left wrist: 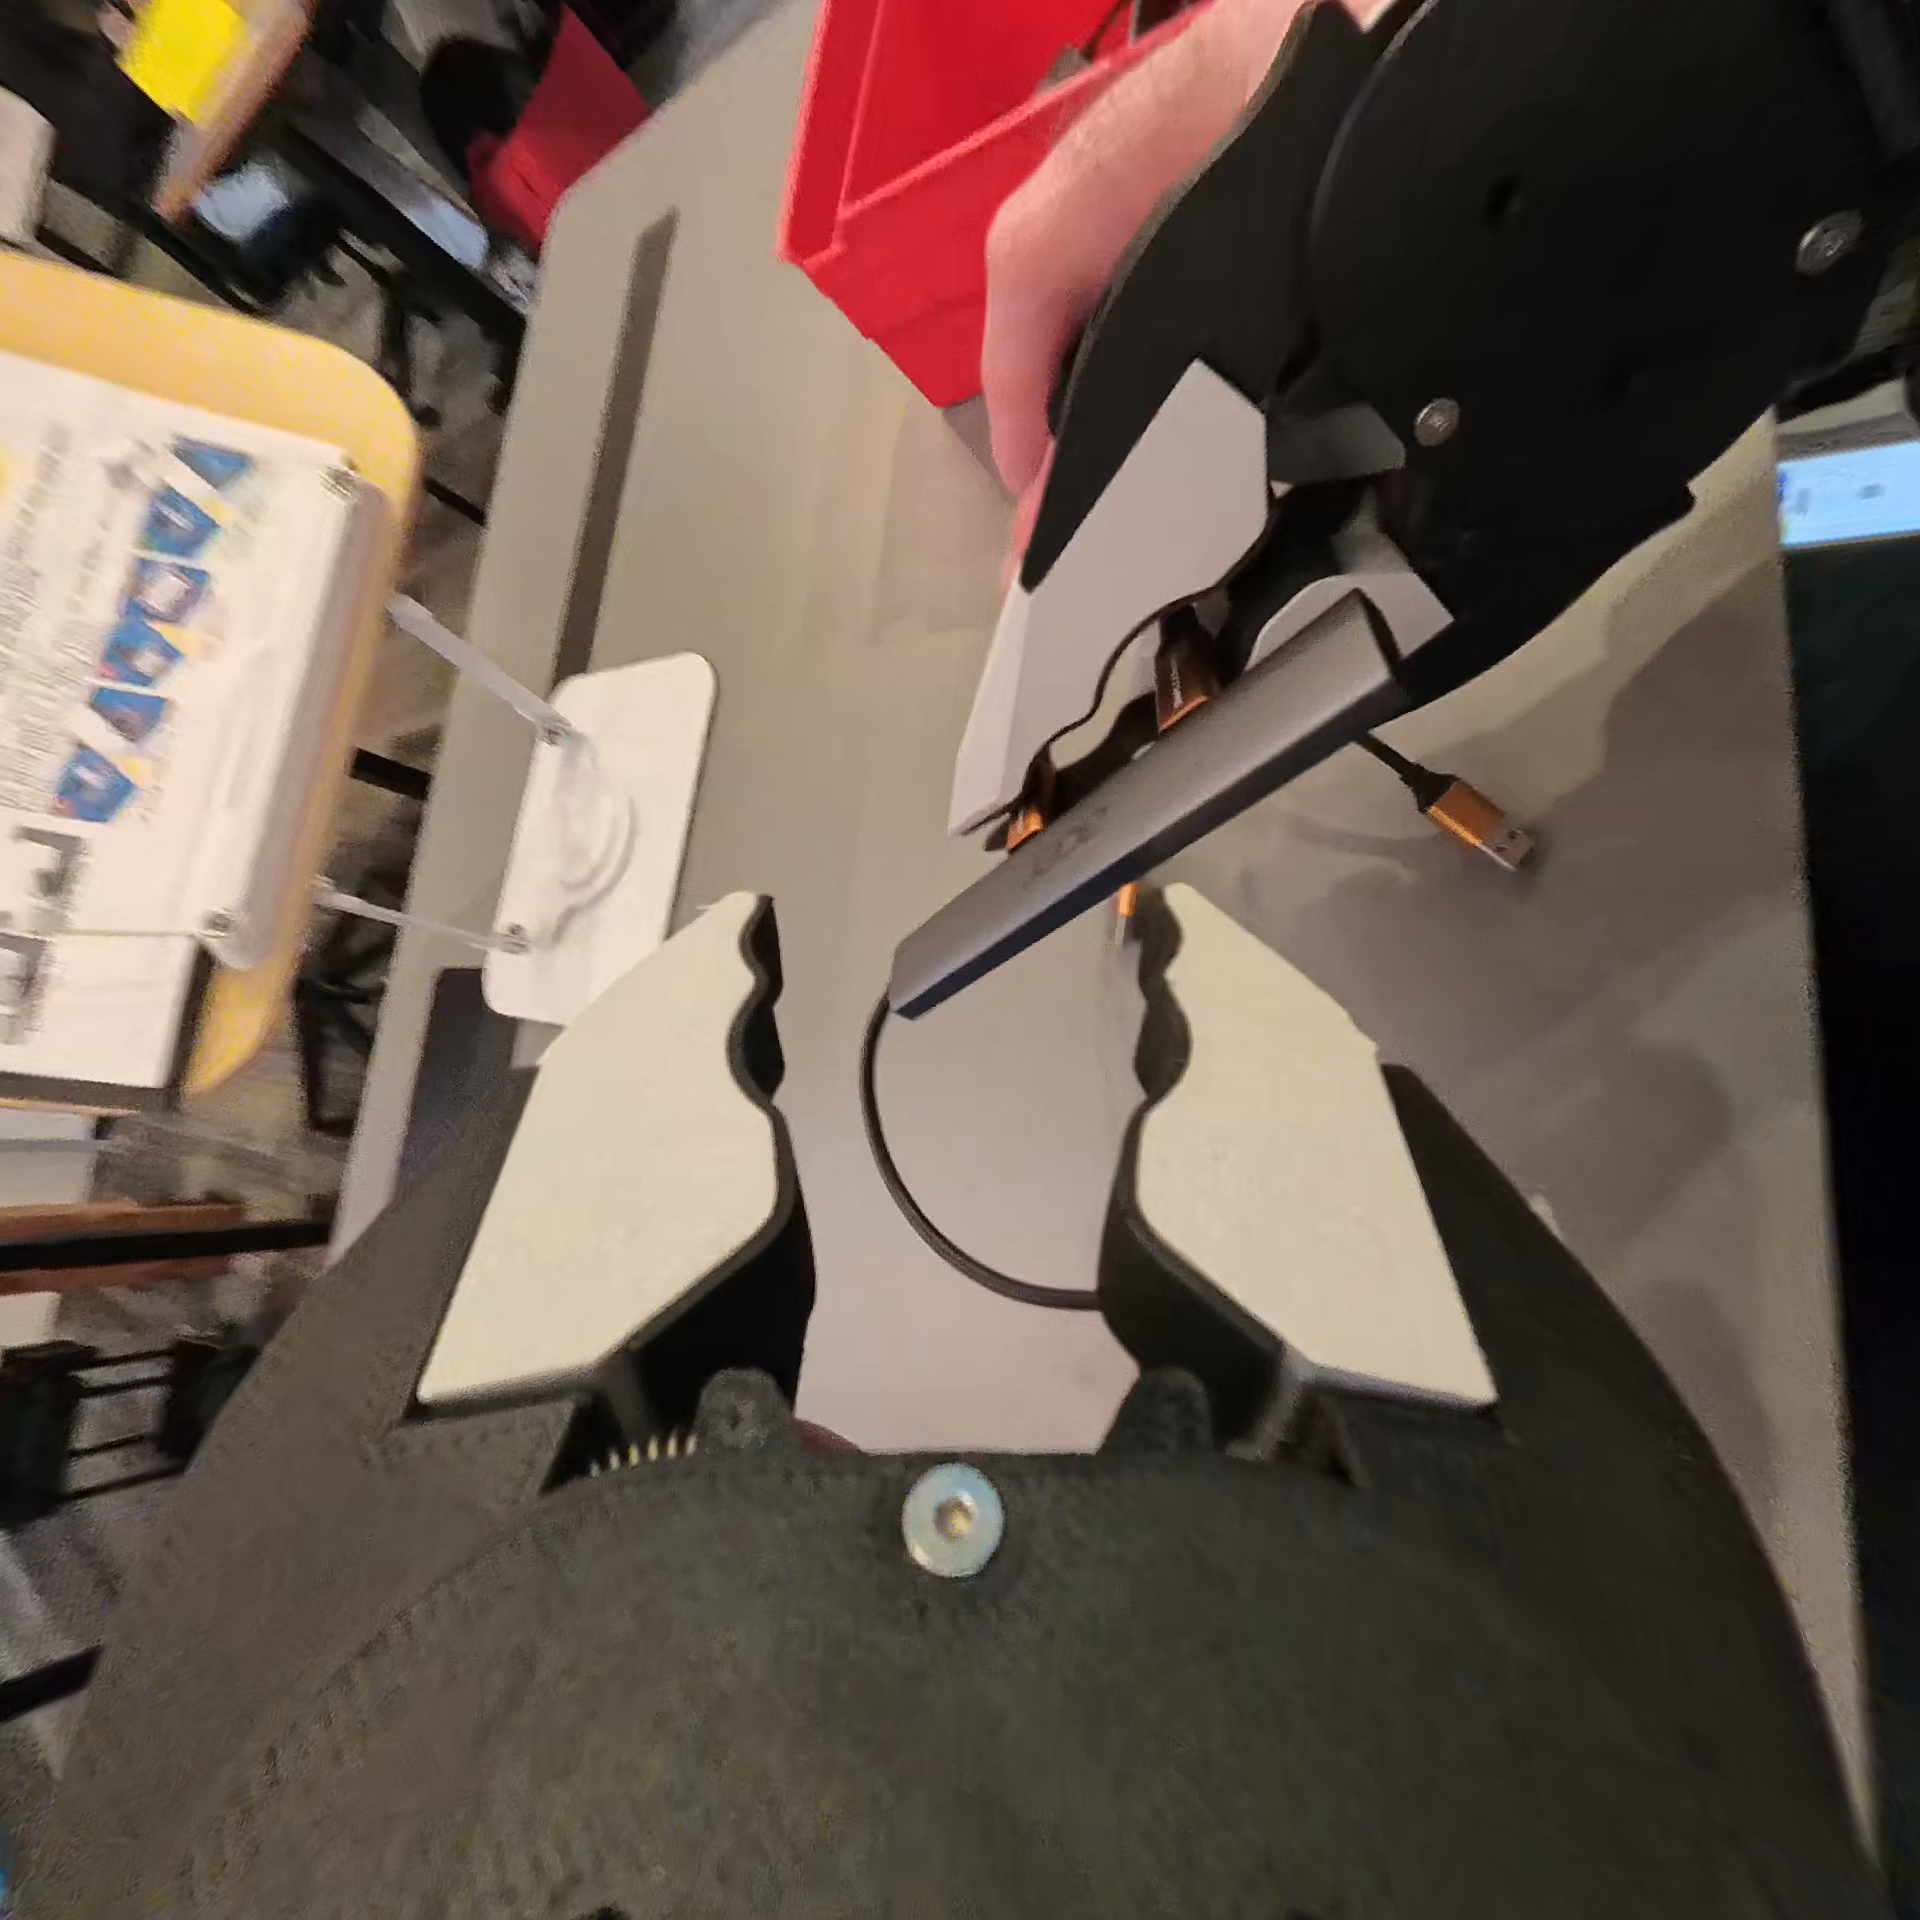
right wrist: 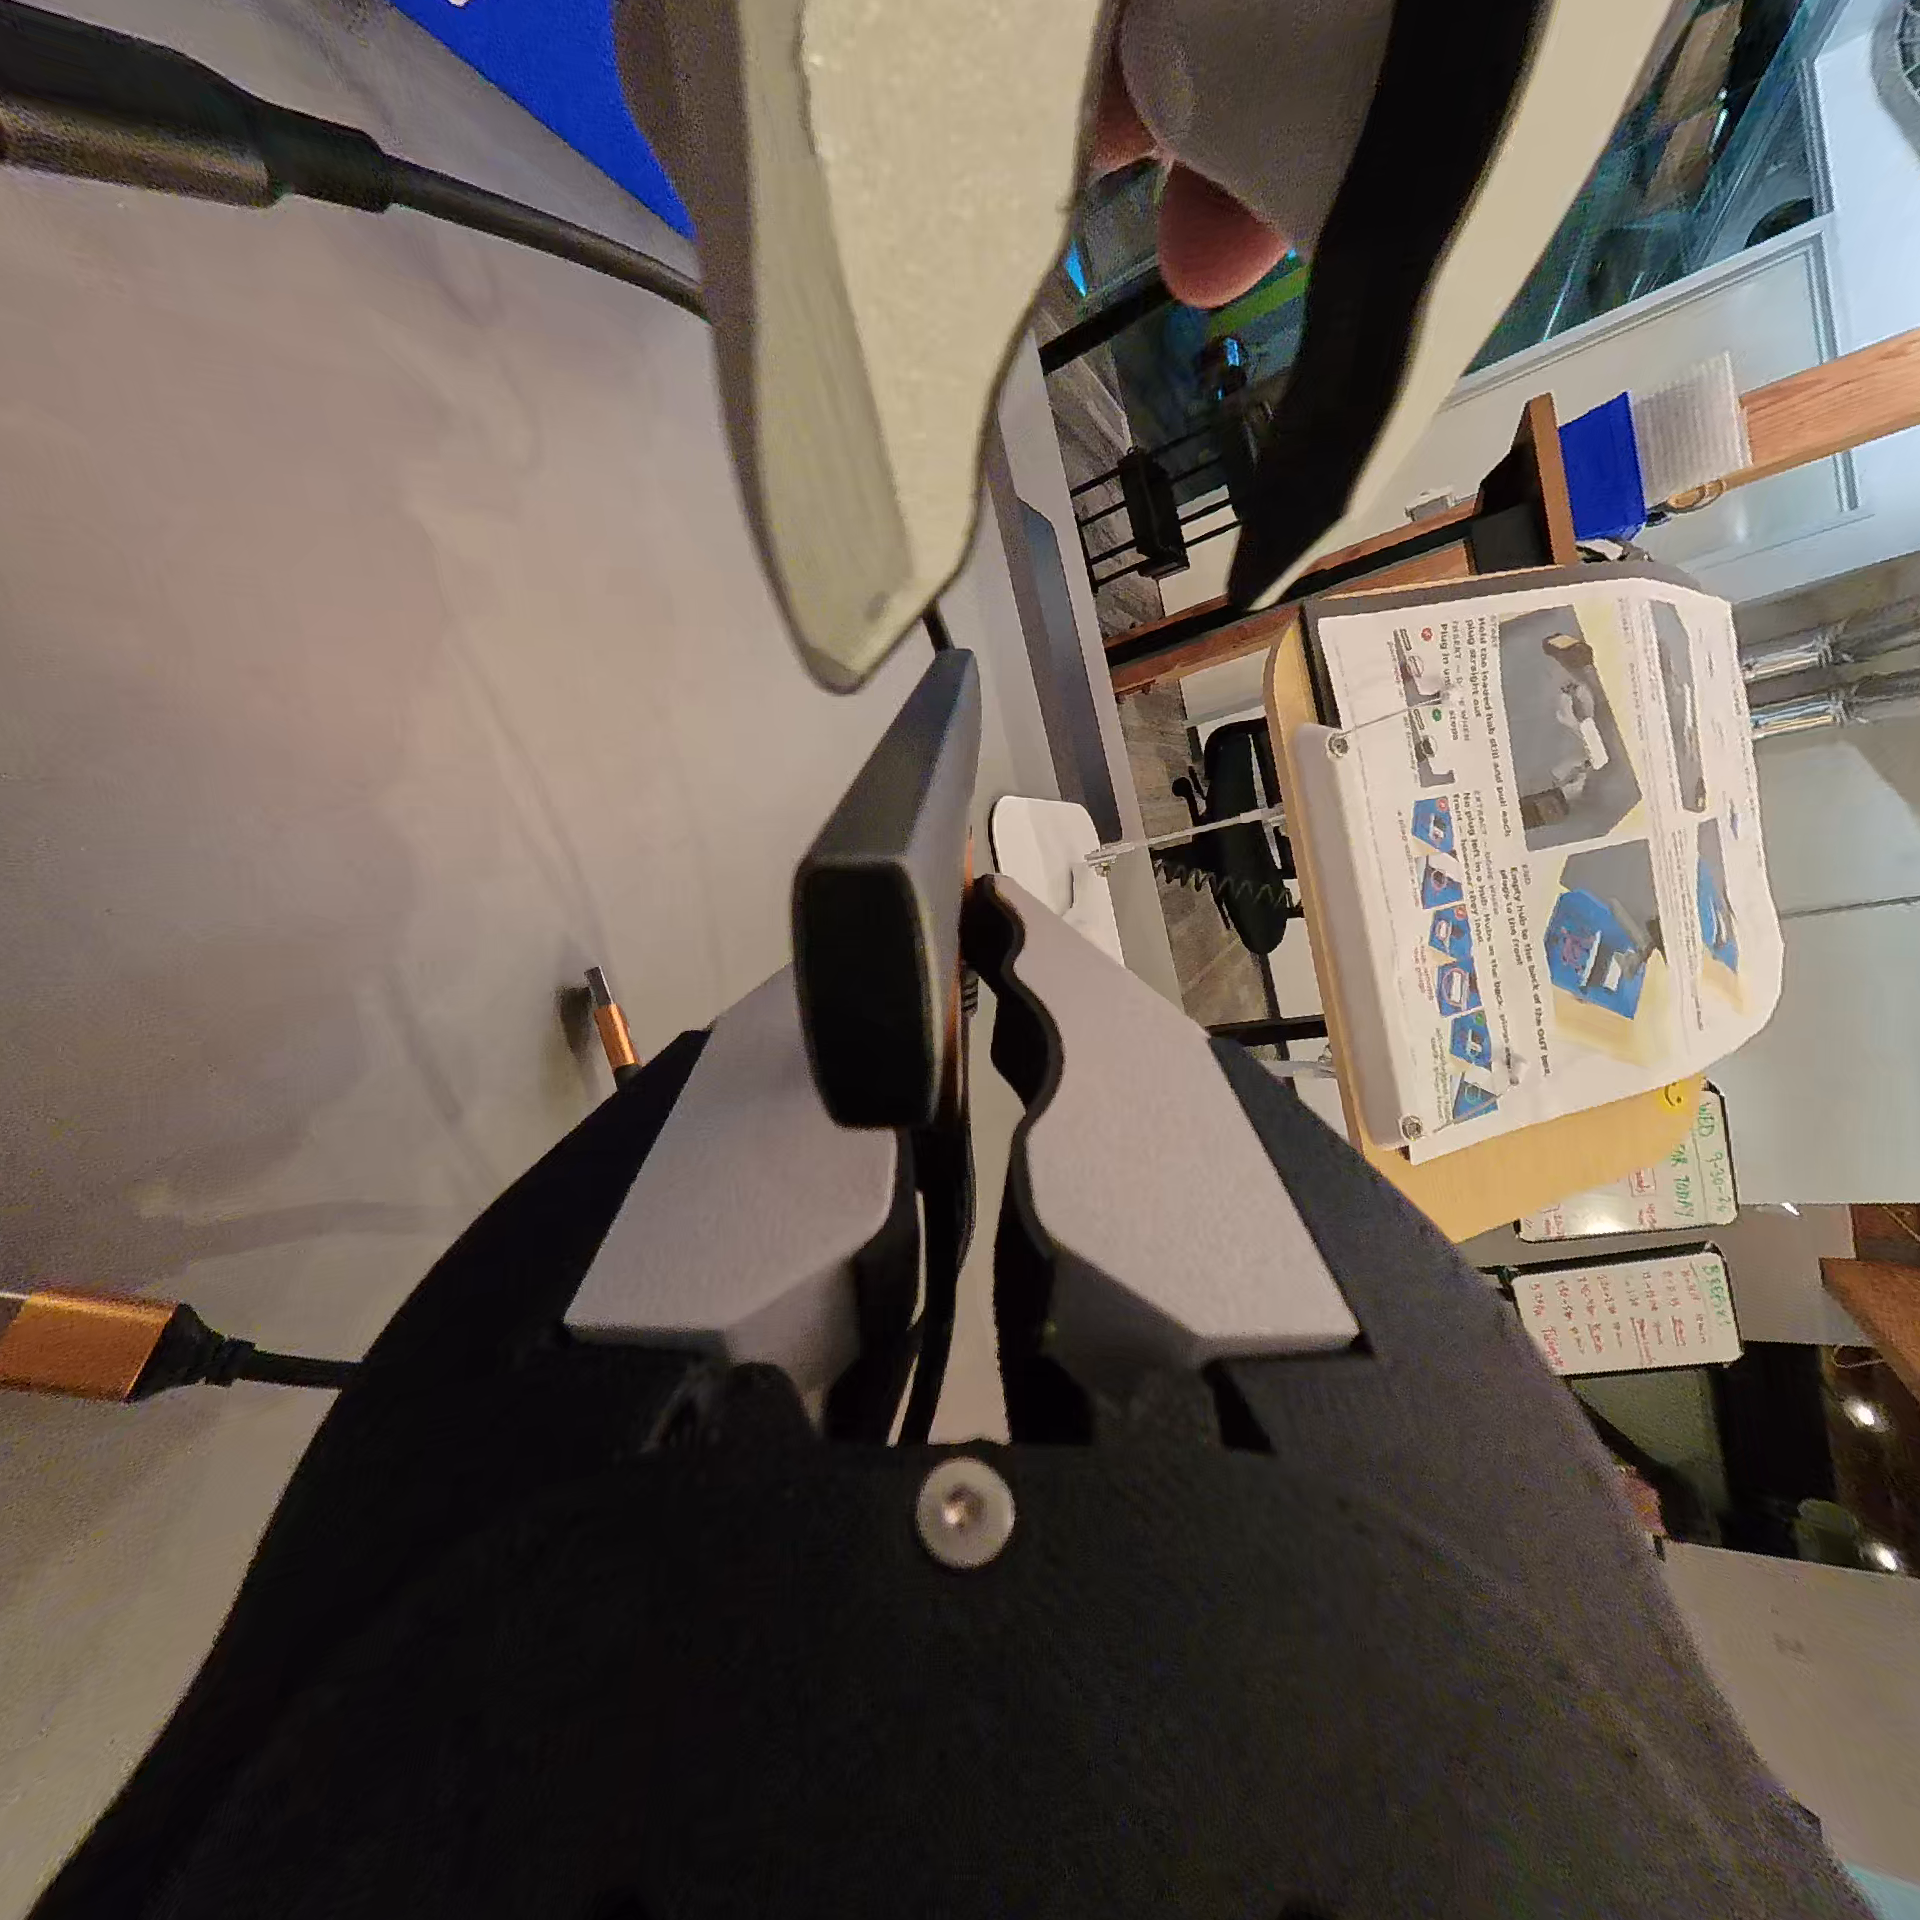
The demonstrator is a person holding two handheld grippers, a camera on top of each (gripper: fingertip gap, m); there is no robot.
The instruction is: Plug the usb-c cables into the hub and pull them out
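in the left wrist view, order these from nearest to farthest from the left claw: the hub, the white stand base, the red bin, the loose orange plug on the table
Measured from the left claw:
1. Hub: just ahead, its near end between the fingertips, held up by the right claw.
2. White stand base on the left and loose orange plug on the right: too close to call.
3. Red bin: farthest, at the table's far end.

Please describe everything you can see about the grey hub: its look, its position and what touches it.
The hub is a slim, long grey bar, metal by its look, with a darker side edge and rounded black end. The right claw is shut on one end and holds it tilted above the grey table. Two orange plugs sit in its side. A thin black cord curves from its free end, which points between the fingers of the open left claw.
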